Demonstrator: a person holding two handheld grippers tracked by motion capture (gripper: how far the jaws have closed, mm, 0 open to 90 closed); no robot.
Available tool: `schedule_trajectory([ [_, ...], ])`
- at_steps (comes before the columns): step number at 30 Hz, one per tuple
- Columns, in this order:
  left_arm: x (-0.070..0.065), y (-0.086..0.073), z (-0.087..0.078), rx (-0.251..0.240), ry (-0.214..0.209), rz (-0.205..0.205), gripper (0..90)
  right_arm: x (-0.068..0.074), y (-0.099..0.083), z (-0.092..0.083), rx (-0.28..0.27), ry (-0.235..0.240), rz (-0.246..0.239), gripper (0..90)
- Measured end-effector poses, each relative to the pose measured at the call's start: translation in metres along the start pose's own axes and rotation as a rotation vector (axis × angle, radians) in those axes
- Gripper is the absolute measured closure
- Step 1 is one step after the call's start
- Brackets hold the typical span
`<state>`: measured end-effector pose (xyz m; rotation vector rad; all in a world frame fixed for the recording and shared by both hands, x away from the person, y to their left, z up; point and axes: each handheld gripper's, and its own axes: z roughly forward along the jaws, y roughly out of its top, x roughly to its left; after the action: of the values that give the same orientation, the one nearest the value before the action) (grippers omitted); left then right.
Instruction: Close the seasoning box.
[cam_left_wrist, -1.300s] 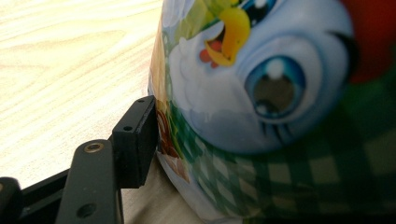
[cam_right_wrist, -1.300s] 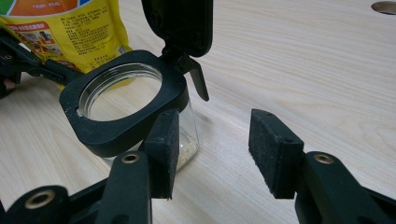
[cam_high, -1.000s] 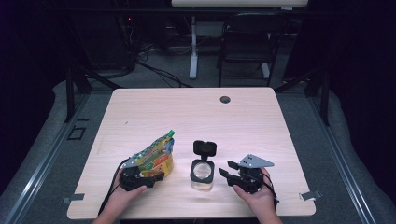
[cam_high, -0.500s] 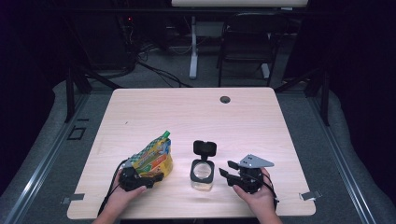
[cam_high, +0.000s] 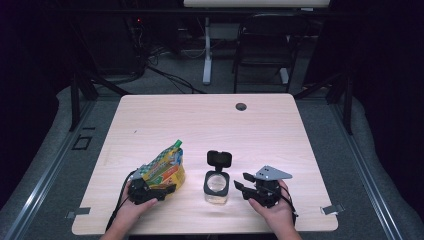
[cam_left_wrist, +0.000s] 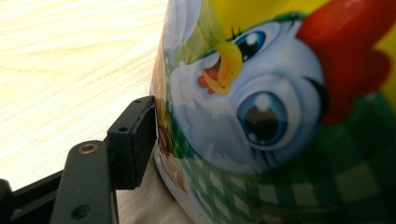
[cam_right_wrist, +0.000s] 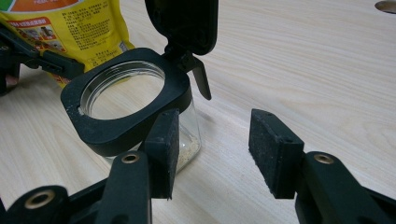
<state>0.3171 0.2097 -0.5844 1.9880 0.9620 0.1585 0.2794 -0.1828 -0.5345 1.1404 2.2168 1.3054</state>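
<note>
**Little has moved: pouch gripped, jar waiting open**

Over the last second almost nothing has shifted. The left gripper (cam_high: 167, 190) still has its jaws closed on the lower end of the yellow snack pouch (cam_high: 162, 167), which leans on the tabletop (cam_high: 210, 125) at about 7 o'clock from its centre. The right gripper (cam_high: 240, 182) stays put at 5 o'clock, jaws well apart and empty, just beside the glass jar (cam_high: 217, 186). The jar's black flip lid (cam_high: 219, 159) stands open. I'd guess pouring comes next, with the right gripper steadying the jar.
</note>
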Motion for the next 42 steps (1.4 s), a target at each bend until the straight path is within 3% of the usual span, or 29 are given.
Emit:
schedule_trajectory([
  [21,0.000,0.002,-0.002,-0.002,0.025,0.032,40.4,-0.001,0.000,-0.001,-0.006,0.000,0.002,53.1],
  [34,-0.001,0.006,-0.013,-0.037,0.041,0.042,40.5,0.000,0.000,-0.001,-0.007,-0.002,0.000,53.1],
  [42,-0.003,0.010,-0.019,-0.035,0.053,0.072,40.5,0.001,-0.001,-0.001,-0.019,0.004,0.001,53.0],
])
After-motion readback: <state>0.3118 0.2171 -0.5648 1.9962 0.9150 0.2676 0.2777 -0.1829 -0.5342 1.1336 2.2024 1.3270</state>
